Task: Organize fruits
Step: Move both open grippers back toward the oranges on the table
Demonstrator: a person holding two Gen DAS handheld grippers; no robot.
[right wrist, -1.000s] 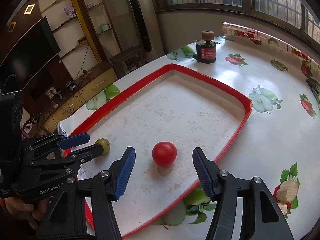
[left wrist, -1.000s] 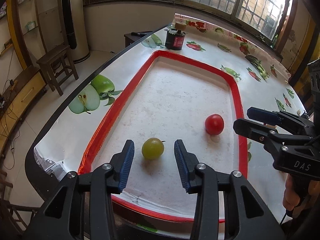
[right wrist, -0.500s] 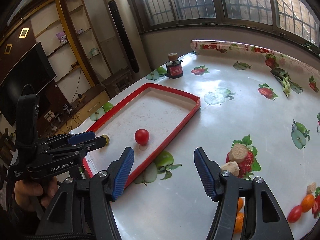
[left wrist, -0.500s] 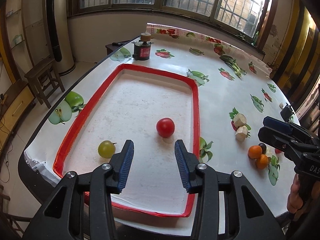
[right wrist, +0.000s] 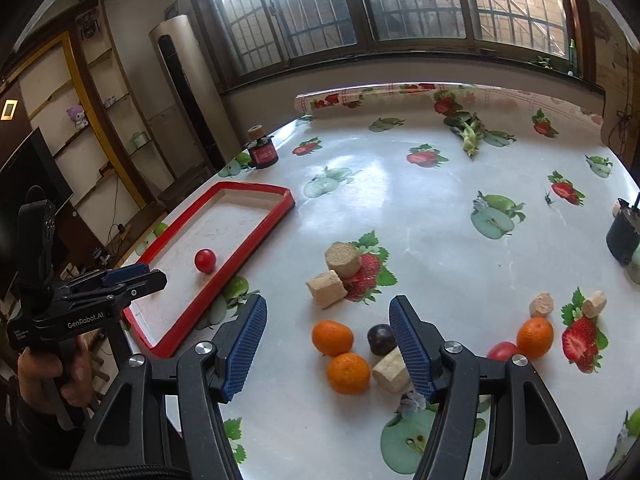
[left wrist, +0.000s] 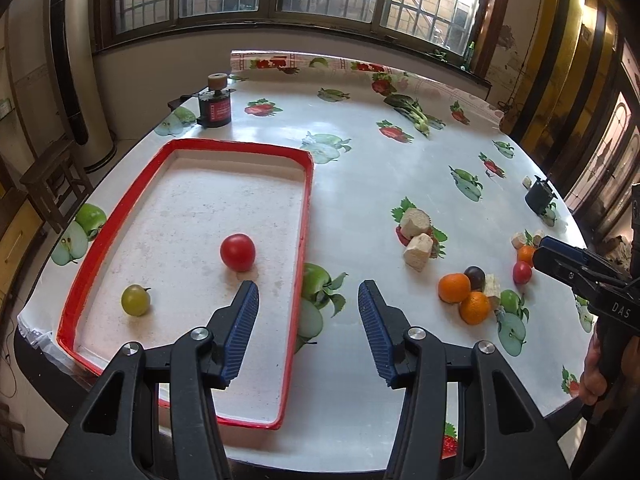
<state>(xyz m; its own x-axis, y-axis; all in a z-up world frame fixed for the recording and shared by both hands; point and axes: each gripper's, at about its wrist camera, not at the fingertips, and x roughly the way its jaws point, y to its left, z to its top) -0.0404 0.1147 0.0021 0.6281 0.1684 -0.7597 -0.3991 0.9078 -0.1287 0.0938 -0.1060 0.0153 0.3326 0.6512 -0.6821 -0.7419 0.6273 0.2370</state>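
A red-rimmed tray on the left holds a red tomato and a green fruit. On the right of the table lie two oranges, a dark plum, a third orange and a small red tomato. My left gripper is open and empty above the tray's right rim. My right gripper is open and empty above the oranges and the plum.
Beige foam cylinders lie among the fruit. A black and red jar stands behind the tray. A black pot stands at the right edge. The table's front edge is close below both grippers.
Both grippers have drawn back from the tray and swung right. The green fruit and red tomato lie in the tray, no longer between the fingers. The fruit pile has come into view.
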